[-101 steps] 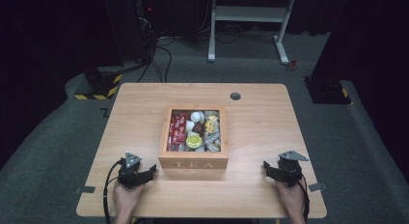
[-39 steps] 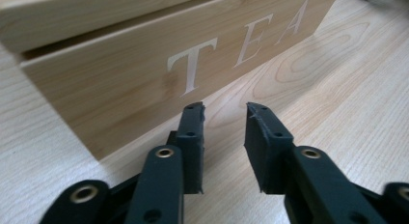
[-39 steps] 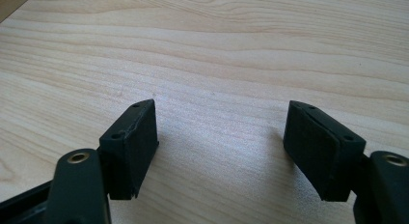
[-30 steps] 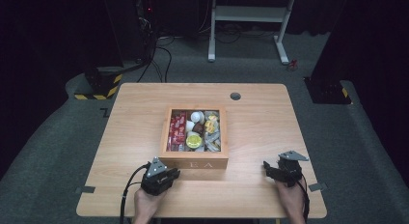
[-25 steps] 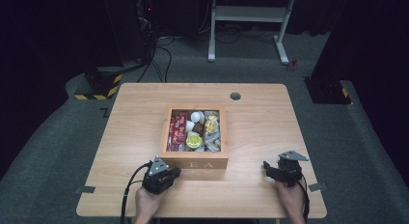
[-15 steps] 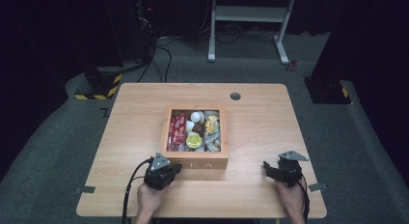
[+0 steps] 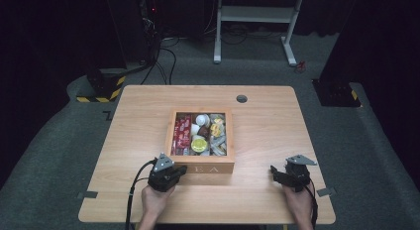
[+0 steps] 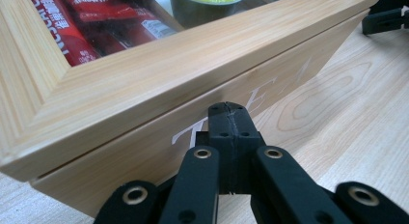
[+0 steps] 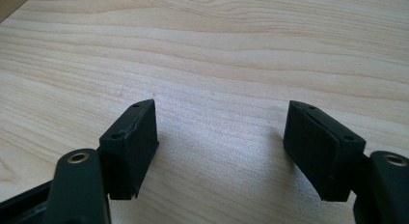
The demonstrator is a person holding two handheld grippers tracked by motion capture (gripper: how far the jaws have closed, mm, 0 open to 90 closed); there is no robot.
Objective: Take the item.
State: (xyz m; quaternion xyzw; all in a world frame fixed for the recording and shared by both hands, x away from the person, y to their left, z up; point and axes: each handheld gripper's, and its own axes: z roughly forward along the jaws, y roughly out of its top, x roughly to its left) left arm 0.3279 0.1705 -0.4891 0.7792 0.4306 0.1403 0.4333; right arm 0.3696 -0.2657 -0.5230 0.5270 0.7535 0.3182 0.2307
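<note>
A wooden tea box (image 7: 202, 166) with white "TEA" lettering on its front (image 8: 159, 137) stands in the middle of the table, its glass lid down over red packets (image 8: 91, 26), a green-topped cup (image 7: 199, 143) and other sachets. My left gripper (image 7: 179, 169) is shut, its tips (image 8: 230, 113) right at the front wall of the box, just under the lid's seam, near the left end. My right gripper (image 7: 273, 172) rests near the table's front right edge, jaws open over bare wood (image 9: 221, 132), with nothing between them.
A round cable hole (image 7: 241, 98) sits near the table's far edge. Cables trail from both grippers over the front edge. A white desk frame (image 7: 252, 14) and black equipment stand on the dark floor beyond the table.
My left gripper has moved right and forward from the front left of the table up to the box's front wall. The right gripper has stayed put.
</note>
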